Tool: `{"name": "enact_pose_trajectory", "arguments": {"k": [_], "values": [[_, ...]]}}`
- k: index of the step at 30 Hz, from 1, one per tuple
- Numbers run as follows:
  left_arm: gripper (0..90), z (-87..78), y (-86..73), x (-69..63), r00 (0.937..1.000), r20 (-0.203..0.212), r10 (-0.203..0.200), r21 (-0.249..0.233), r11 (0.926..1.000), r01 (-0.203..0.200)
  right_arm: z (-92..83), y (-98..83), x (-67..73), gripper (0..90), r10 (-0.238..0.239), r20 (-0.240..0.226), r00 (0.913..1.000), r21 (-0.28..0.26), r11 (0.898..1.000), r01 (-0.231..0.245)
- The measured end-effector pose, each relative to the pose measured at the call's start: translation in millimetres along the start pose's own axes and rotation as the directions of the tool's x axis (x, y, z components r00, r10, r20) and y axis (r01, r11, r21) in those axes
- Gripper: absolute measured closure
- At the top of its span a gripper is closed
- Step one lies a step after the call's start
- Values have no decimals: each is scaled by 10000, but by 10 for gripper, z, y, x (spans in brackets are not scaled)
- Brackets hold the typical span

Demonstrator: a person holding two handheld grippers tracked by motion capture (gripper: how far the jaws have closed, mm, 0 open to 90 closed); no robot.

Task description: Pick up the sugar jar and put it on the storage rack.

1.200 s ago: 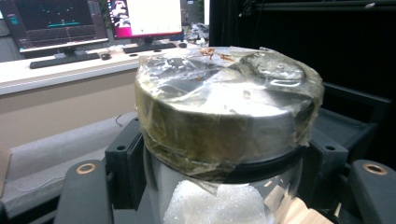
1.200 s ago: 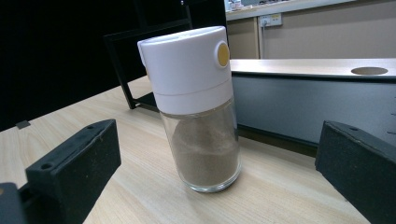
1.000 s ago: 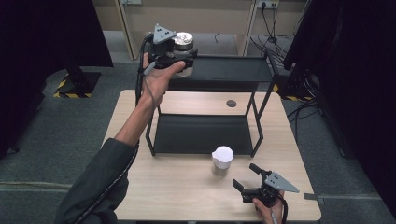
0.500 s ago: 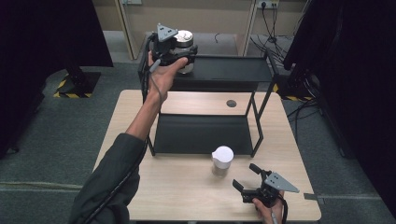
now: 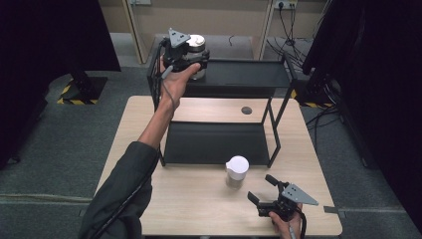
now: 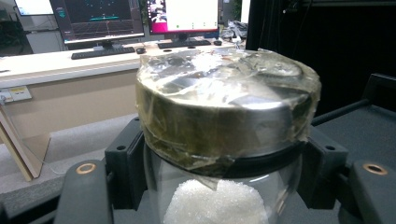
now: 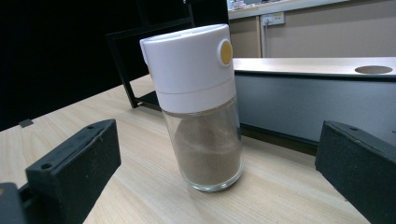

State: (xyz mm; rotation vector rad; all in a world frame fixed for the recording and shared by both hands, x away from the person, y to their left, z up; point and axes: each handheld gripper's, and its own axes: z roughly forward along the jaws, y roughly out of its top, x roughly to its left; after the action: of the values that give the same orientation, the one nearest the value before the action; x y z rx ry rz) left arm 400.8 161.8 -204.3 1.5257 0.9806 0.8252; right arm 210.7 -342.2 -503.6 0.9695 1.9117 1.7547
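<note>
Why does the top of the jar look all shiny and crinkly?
In the left gripper view, wrinkled clear tape over the jar's metal lid catches the room light as glare; in the high view that lid is a small bright spot, while both sides fall into dark shadow.

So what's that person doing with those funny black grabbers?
The left gripper is clamped on a glass jar with a taped metal lid, holding it at the top shelf of a black rack. The right gripper rests open on the table, pointing at a white-capped shaker standing there.
</note>
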Motion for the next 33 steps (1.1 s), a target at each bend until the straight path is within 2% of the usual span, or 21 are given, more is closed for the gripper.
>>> {"name": "enact_pose_trajectory", "arguments": {"k": [6, 7, 9, 12, 13, 18, 20, 24, 27, 33], "values": [[283, 4, 2, -16, 9999, -72, -108, 15, 9999, 108, 1, 0, 1, 5, -8, -1, 10000, 3, 10000, 8], [212, 3, -2, -11, 9998, -49, -217, -17, 9998, 217, 0, 0, 2, 5, -11, -2, 10000, 3, 10000, 11], [129, -2, -7, -45, 9994, -281, -220, -75, 9997, 218, 1, 0, 1, 5, -12, -3, 10000, 5, 10000, 12], [15, -9, 3, -101, 9975, -661, -244, -49, 9997, 242, 2, 0, 1, 5, -7, 2, 10000, 9, 10000, 7], [2, -13, 0, -96, 9975, -646, -274, -78, 9996, 269, 2, -1, 1, 5, -8, -1, 10000, 6, 10000, 8], [0, -37, 4, -74, 9974, -540, -478, -62, 9989, 475, 4, 0, 1, 5, -10, -4, 10000, 16, 10000, 10], [0, -55, -2, -92, 9974, -560, -445, -57, 9990, 442, 6, -1, 0, 5, -3, 2, 10000, 20, 10000, 3], [0, -93, -15, -124, 9964, -563, -633, -8, 9980, 633, 9, 0, 1, 5, 13, 26, 10000, 46, 10000, -13], [0, -129, -28, -134, 9975, -431, -567, 2, 9984, 568, 8, -1, 3, 5, 22, 47, 10000, 34, 10000, -22], [1, -215, -55, -220, 9977, -504, -443, 14, 9990, 444, 10, 0, 8, 5, -4, 56, 10000, 44, 10000, 4]]}}
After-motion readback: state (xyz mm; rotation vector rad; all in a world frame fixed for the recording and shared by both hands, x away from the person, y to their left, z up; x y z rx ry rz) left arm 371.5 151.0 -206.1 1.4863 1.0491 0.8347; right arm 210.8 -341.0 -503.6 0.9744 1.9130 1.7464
